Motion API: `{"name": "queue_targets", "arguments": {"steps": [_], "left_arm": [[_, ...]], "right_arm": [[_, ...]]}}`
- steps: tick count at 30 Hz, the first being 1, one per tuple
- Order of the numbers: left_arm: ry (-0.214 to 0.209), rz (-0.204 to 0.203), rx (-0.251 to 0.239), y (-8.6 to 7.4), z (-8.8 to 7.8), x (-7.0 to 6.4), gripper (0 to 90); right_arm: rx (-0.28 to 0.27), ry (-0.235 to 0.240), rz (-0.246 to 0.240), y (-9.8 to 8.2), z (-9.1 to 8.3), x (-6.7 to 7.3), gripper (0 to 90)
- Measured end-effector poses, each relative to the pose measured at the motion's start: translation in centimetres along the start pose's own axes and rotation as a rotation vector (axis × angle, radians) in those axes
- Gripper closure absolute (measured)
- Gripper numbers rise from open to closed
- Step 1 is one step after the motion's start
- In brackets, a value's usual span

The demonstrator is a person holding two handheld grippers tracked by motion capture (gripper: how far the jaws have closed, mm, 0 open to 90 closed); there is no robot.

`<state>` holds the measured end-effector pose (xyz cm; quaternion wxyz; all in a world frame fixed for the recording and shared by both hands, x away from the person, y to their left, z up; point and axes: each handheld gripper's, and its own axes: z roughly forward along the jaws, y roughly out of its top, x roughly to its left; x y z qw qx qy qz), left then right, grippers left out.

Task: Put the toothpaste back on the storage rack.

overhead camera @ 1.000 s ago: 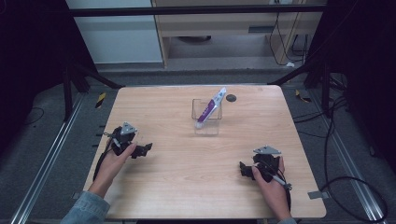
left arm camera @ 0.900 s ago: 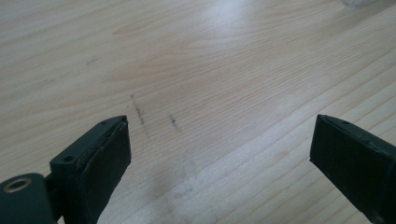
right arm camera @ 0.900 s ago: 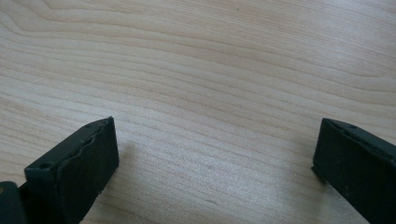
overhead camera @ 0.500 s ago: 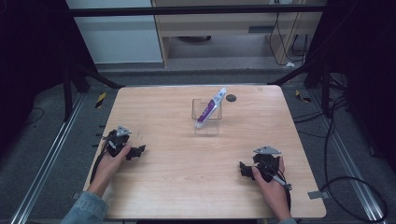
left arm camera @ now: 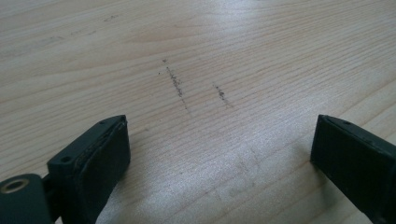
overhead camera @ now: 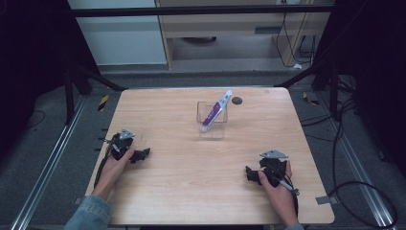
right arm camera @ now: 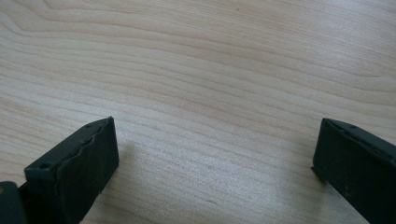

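Left tongs (overhead camera: 139,154): resting low on the bench (overhead camera: 177,201) near its left edge, jaws wide apart with bare wood between them in the left gripper view.
Right tongs (overhead camera: 252,175): near the front right of the bench, jaws likewise spread wide and holding nothing.
Tube (overhead camera: 215,111): white and purple, leaning tilted in the clear container (overhead camera: 212,125) at the middle back of the bench, top poking over the rim.
Dark disc (overhead camera: 236,100): just behind the container; what it is I cannot tell from here.
Risk: the container looks light, so a sideways nudge from either tongs could likely tip it or slide it toward the back edge.
Risk, tube: pulled at a slant, it may drag the container along.
Open room: broad bare wood lies between both tongs and the container.
Edges: each hand sits close to its own side edge.
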<state>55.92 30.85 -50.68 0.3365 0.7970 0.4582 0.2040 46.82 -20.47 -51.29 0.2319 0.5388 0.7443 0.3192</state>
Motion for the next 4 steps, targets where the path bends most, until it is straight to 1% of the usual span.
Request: {"name": "queue_targets", "arguments": {"steps": [2,4], "left_arm": [[0.004,0.005,0.007,0.02,0.03,-0.03,3.4],[0.015,-0.01,0.013,0.01,0.08,-0.07,0.7]], "right_arm": [[0.0,0.0,0.0,0.0,0.0,0.0,0.4],[0.001,0.001,0.003,0.0,0.0,0.01,0.3]]}}
